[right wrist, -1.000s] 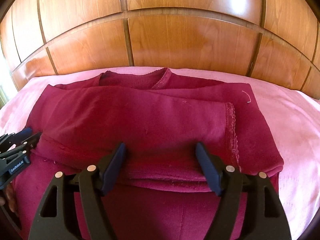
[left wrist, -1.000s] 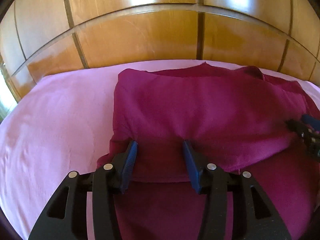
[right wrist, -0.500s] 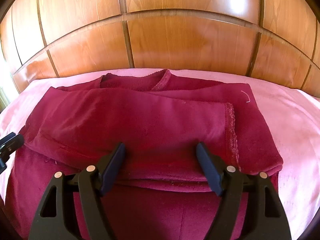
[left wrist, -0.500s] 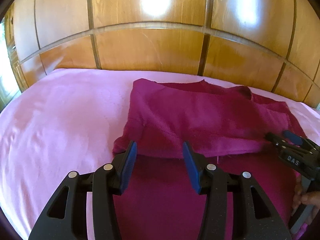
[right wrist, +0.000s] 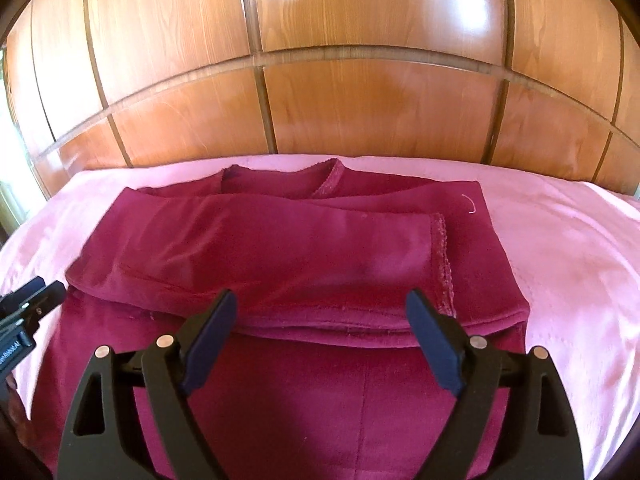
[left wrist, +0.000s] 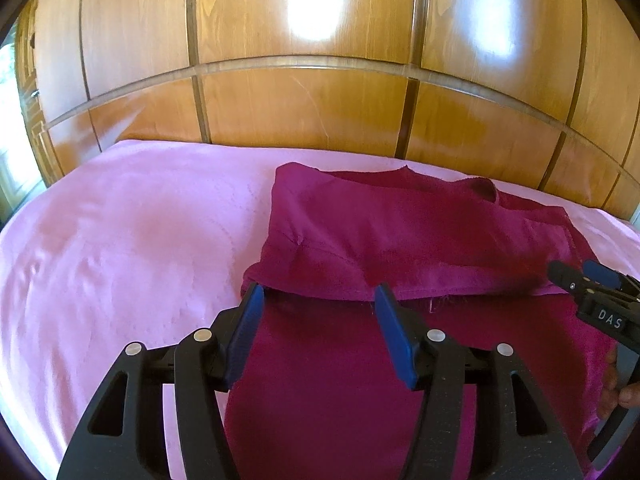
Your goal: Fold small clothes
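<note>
A dark red garment point(left wrist: 384, 236) point(right wrist: 280, 248) lies flat on the pink sheet, its far part folded over toward me in a layered band. My left gripper point(left wrist: 318, 294) hovers just short of the fold's near left corner; its jaws are opening and nothing is between them. My right gripper point(right wrist: 320, 300) sits over the fold's near edge, jaws opening wide, with cloth below them but not pinched. The right gripper point(left wrist: 592, 292) also shows at the right edge of the left wrist view, and the left gripper point(right wrist: 28, 304) at the left edge of the right wrist view.
The pink sheet point(left wrist: 120, 248) point(right wrist: 568, 248) covers the bed on both sides of the garment. A glossy wooden panelled headboard point(left wrist: 320, 92) point(right wrist: 360, 100) rises right behind it. A hand point(left wrist: 624, 392) holds the right gripper's handle.
Both grippers have let go of the folded edge and drawn back toward me. The left one pulled back farther and its view swung left. Both pairs of jaws stand wider.
</note>
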Demonstrator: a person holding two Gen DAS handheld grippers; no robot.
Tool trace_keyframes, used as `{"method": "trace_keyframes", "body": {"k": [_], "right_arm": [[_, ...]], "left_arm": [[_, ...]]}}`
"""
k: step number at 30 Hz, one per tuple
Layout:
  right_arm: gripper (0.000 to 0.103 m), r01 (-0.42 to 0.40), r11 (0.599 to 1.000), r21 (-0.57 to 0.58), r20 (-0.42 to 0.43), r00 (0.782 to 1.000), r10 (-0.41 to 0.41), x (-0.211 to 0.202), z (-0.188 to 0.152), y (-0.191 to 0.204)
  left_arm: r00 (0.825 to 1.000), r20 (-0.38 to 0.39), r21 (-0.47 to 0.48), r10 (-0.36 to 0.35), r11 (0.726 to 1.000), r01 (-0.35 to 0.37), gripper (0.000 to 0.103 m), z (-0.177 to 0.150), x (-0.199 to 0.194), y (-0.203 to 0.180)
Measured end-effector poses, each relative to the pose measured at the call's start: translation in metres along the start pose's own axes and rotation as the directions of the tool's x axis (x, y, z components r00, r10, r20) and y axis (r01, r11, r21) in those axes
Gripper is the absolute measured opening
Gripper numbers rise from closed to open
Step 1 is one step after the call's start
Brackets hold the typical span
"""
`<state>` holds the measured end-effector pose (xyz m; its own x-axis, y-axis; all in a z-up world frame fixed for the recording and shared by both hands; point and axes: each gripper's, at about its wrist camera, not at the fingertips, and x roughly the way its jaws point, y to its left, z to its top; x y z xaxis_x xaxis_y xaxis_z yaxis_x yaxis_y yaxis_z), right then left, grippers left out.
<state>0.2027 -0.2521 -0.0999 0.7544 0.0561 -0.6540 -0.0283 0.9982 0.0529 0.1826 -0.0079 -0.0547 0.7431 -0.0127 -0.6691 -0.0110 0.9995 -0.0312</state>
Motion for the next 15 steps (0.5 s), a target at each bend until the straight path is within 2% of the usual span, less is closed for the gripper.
{"method": "trace_keyframes", "body": {"k": [5,12,15], "right_arm": [[0.087,-0.001,1.000,-0.003,-0.008,1.000,0.001,0.010,-0.003,-0.004],[0.091,-0.019,1.000,0.005,-0.005,1.000,0.019,0.020,-0.008,-0.007],[0.091,-0.027,1.000,0.013,-0.005,1.000,0.027,0.022,-0.008,-0.009]], "left_arm": [[1.000,-0.024,0.011,0.008,1.000,-0.008,0.057,-0.001,0.017,-0.001],[0.995,-0.098,0.023,0.022,1.000,-0.020,0.059,-0.004,0.054,0.000],[0.994,-0.103,0.015,0.022,1.000,-0.020,0.059,-0.004,0.057,0.000]]}}
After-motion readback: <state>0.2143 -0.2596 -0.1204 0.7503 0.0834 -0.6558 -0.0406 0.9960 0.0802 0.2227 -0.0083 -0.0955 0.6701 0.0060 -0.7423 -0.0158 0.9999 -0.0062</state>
